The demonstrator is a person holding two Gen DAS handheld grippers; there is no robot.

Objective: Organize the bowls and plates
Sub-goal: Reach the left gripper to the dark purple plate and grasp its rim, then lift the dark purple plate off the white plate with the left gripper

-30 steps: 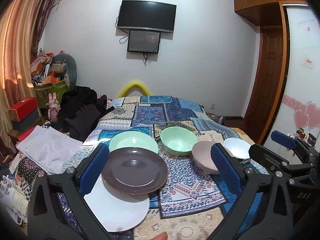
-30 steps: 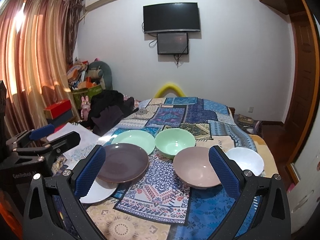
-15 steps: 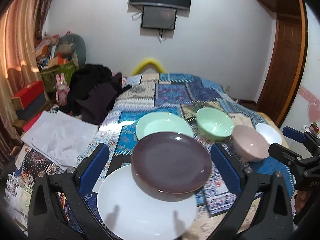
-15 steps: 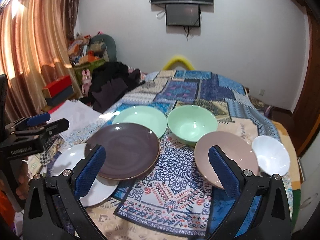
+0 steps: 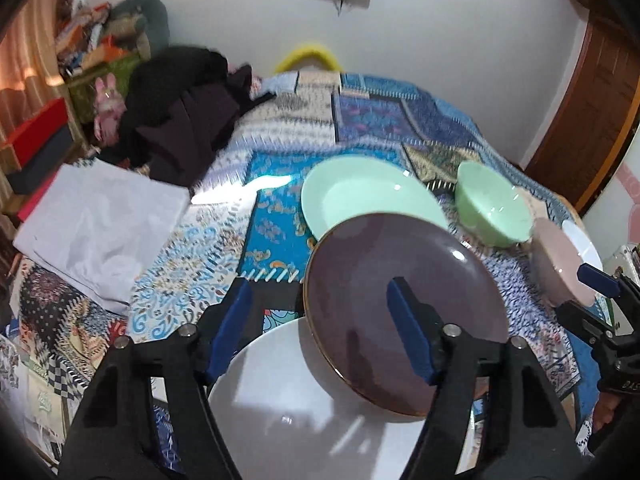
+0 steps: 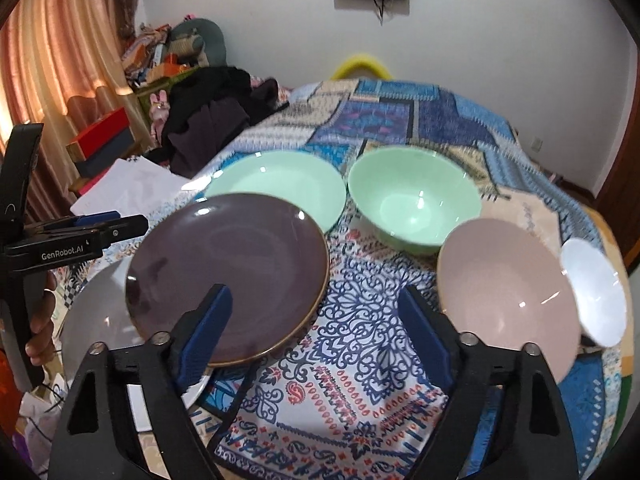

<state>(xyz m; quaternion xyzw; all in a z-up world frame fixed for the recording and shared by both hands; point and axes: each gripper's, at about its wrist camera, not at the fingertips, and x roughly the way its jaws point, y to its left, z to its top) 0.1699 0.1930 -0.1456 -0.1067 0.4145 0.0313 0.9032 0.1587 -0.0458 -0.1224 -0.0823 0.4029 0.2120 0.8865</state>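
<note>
Vs 0.5 s ago: both cams sit lower and closer over the bed (image 6: 460,120), tilted down more; TV now mostly cropped at 12 o'clock in both views. Dishes have not shifted relative to each other. Both pairs of blue pads are closer together than before.

Quilt (image 5: 360,120) covers the bed, with a patterned cloth (image 6: 352,352) laid over its near end. White plate (image 5: 320,412) is at 6 o'clock in the left view, lowest of the stack. Purple plate (image 5: 404,312) rests on it, overlapping its far-right rim and tilted. Green plate (image 6: 280,188) is behind the purple plate, partly covered by it. Green bowl (image 6: 414,204) is just right of the green plate, upright. Pink bowl (image 6: 508,296) is at 3 o'clock in the right view, tipped toward the camera. Small white bowl (image 6: 592,296) is just right of the pink bowl, rims overlapping in view; cannot tell if they touch.

Left gripper (image 5: 320,332): fingers apart, holding nothing. One pad is over bare quilt, the other in front of the purple plate, with the near-left plate rim between them.
Right gripper (image 6: 316,332): fingers apart, holding nothing. Left pad overlaps the purple plate's near edge, right pad is over the cloth.

Writing: "GenRobot.AI" on the left gripper body in the right view; "DAS" on the right gripper body at 4 o'clock in the left view.
</note>
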